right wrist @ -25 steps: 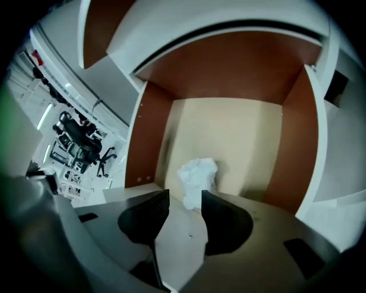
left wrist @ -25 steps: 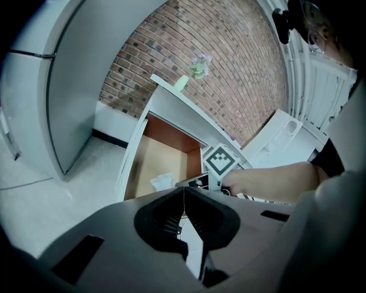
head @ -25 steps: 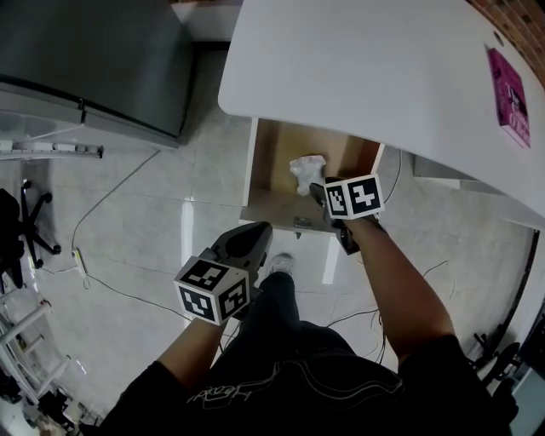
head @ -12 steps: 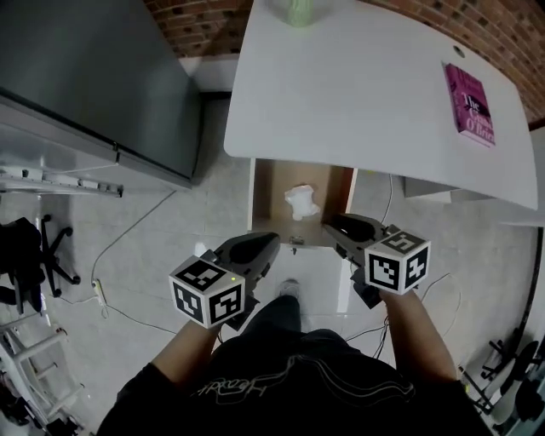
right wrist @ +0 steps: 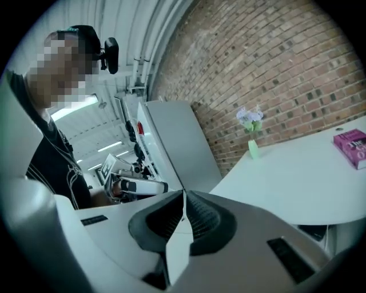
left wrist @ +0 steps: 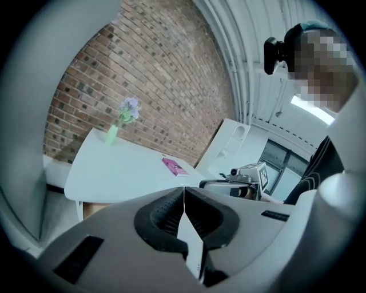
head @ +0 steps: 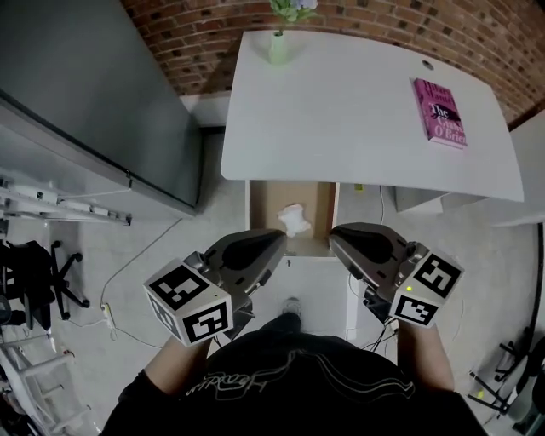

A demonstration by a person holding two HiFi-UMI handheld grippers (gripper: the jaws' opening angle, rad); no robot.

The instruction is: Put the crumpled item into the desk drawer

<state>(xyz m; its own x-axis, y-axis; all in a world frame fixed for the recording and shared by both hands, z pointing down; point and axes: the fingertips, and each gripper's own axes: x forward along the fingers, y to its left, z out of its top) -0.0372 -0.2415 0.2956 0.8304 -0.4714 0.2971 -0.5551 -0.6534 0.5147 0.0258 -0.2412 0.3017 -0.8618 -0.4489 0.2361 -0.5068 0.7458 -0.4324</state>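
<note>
A crumpled white item (head: 293,219) lies inside the open wooden drawer (head: 264,204) under the white desk (head: 358,119), seen in the head view. My left gripper (head: 274,241) is held below the drawer's left front, its jaws shut with nothing between them. My right gripper (head: 337,237) hangs at the drawer's right front, jaws shut and empty. Both are raised well clear of the item. In the left gripper view the left gripper (left wrist: 183,197) has its tips together; in the right gripper view the right gripper (right wrist: 183,201) likewise.
A pink book (head: 439,111) lies on the desk's right side and a green vase with flowers (head: 281,38) stands at its back edge. A grey cabinet (head: 94,111) stands left of the desk. A brick wall (head: 375,21) runs behind. Cables trail on the tiled floor.
My right gripper has pulled back out of the drawer and its jaws have shut, leaving the crumpled item inside. The head view has risen, showing the whole desk.
</note>
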